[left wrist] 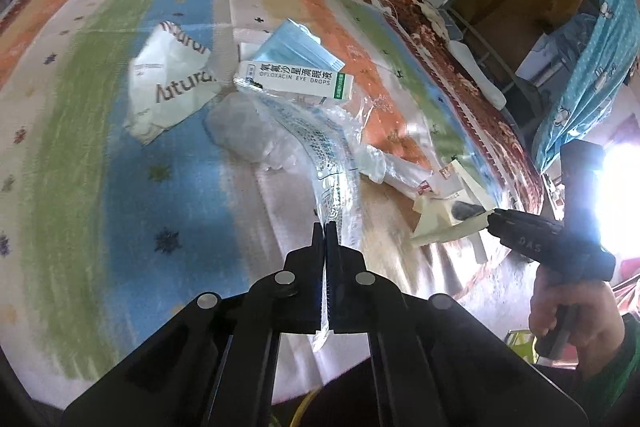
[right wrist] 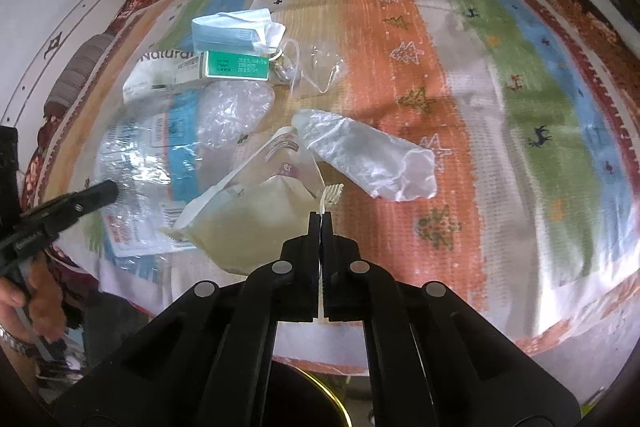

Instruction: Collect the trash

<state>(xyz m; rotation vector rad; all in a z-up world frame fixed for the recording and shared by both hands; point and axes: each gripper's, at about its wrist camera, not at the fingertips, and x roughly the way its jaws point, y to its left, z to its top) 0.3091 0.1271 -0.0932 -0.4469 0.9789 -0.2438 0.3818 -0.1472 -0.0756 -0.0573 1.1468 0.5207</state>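
Note:
My left gripper [left wrist: 325, 225] is shut on the edge of a clear printed plastic bag [left wrist: 326, 155], which stretches from the jaws to the trash pile; the bag also shows in the right wrist view [right wrist: 136, 163]. My right gripper [right wrist: 321, 215] is shut on a cream paper packet [right wrist: 248, 215], seen in the left wrist view [left wrist: 444, 219] lifted near the cloth's edge. On the striped cloth lie an eye drops box [left wrist: 294, 83], a blue mask pack [left wrist: 296, 45], a white "Natural" wrapper [left wrist: 172, 87], crumpled clear plastic [left wrist: 248, 131] and a white crumpled bag [right wrist: 372, 159].
The striped cloth [right wrist: 500, 107] covers a table with a red floral border [left wrist: 492, 131]. A brown cupboard and a blue patterned curtain [left wrist: 592, 67] stand to the right of the table. A small clear bag [right wrist: 316, 67] lies by the box. A gold-rimmed bin edge [right wrist: 328, 399] shows below.

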